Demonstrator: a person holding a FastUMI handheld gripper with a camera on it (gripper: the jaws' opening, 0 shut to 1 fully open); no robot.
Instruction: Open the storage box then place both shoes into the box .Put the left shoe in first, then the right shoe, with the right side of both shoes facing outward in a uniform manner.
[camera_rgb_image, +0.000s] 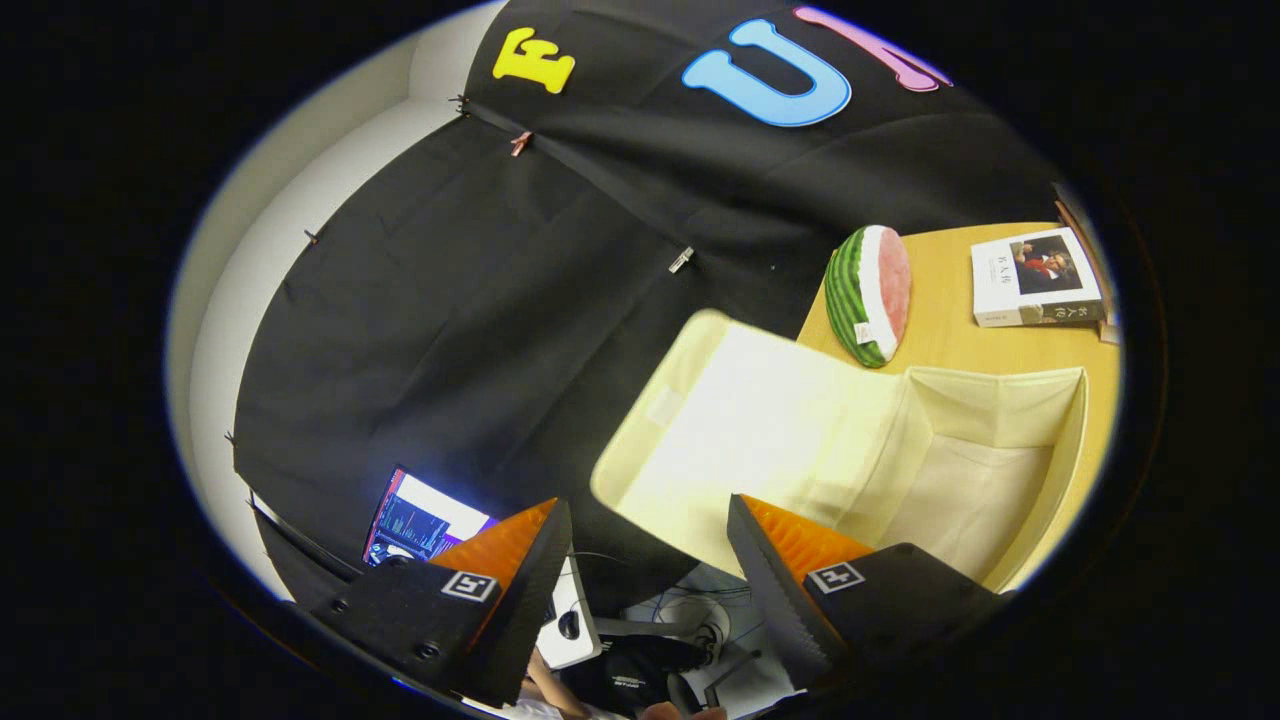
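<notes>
The claw (640, 570) gapes wide, gripping nothing. The storage box (1000, 440) sits open on the surface (950, 330) ahead of its right finger, lid (740, 430) flung back just beyond the fingertips. That lid could flop shut, or catch a swinging finger.

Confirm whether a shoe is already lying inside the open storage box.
No: the storage box stands open with its lid swung back, its pale inside bare, and the open gripper holds nothing between its fingers.
</notes>
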